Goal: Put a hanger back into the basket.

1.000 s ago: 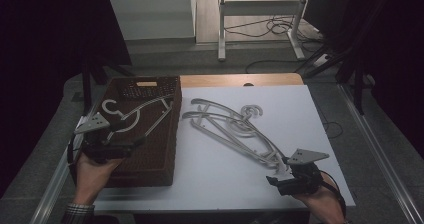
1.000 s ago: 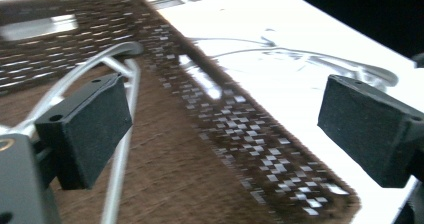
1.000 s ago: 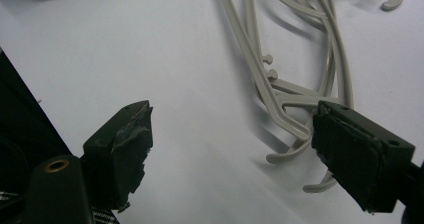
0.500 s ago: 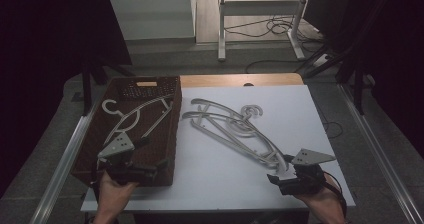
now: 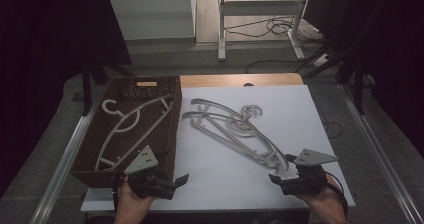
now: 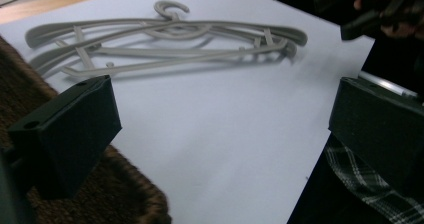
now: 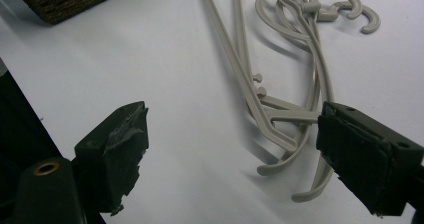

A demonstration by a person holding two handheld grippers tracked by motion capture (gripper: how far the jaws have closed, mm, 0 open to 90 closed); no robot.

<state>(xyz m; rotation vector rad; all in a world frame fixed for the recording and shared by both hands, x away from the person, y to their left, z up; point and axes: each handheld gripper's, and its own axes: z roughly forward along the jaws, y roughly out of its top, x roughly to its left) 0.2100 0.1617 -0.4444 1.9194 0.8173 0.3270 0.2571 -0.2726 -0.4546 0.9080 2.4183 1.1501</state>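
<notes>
- The brown wicker basket [image 5: 82, 156] sits at the left edge of the white table [image 5: 220, 174], and one grey hanger in the basket [image 5: 131, 125] lies flat inside it, hook toward the far end.
- The left gripper [image 5: 170, 184] is held at the near edge of the table, just off the basket's near right corner; its jaws stand wide apart and hold nothing, with the white surface between them in the left gripper view [image 6: 220, 134].
- The pile of grey hangers [image 5: 230, 129] lies on the table just right of the basket, stacked one over another, running slantwise from far left to near right, with the hooks on the far side.
- The right gripper [image 5: 280, 171] is at the near right of the table, its jaws wide and empty, with the pile's near ends [image 7: 285, 139] lying on the sheet between them, close to one jaw.
</notes>
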